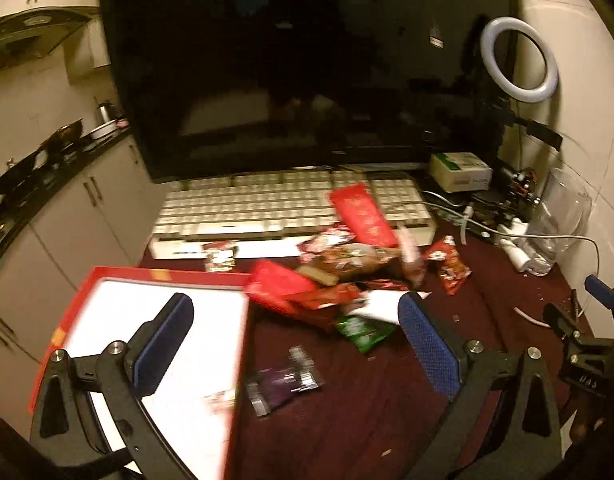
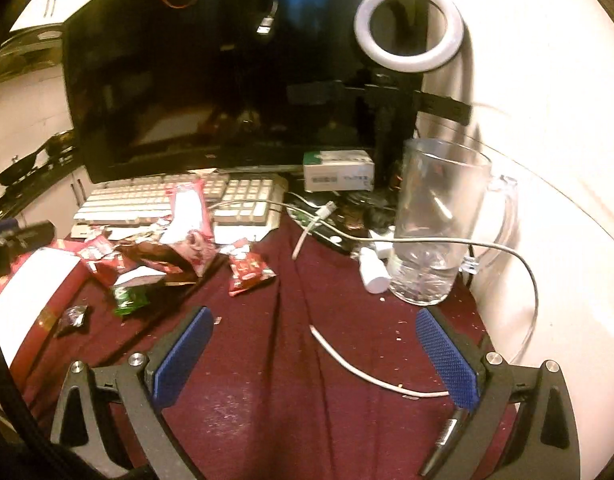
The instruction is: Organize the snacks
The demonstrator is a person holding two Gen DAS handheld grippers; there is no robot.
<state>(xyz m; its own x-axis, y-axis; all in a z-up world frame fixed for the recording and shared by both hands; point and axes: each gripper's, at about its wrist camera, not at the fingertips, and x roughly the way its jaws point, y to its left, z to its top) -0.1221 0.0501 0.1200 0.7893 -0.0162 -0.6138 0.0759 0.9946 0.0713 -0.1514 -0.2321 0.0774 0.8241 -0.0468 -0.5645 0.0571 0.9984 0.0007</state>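
Note:
A pile of snack packets (image 1: 339, 268) lies on the dark red cloth in front of the keyboard; it also shows in the right wrist view (image 2: 159, 256). A green packet (image 1: 363, 330) and a purple packet (image 1: 283, 386) lie nearer. A red box with a white inside (image 1: 179, 344) sits at the left, and one small packet (image 1: 221, 400) lies in it. A lone red packet (image 2: 249, 272) lies apart to the right. My left gripper (image 1: 295, 340) is open and empty above the box edge and the purple packet. My right gripper (image 2: 315, 352) is open and empty over bare cloth.
A keyboard (image 1: 291, 204) and a dark monitor (image 1: 307, 68) stand behind the pile. A glass mug (image 2: 439, 220), white cables (image 2: 367, 376), a small white box (image 2: 339, 170) and a ring light (image 2: 409, 26) are at the right. A kitchen counter (image 1: 47, 164) is at the far left.

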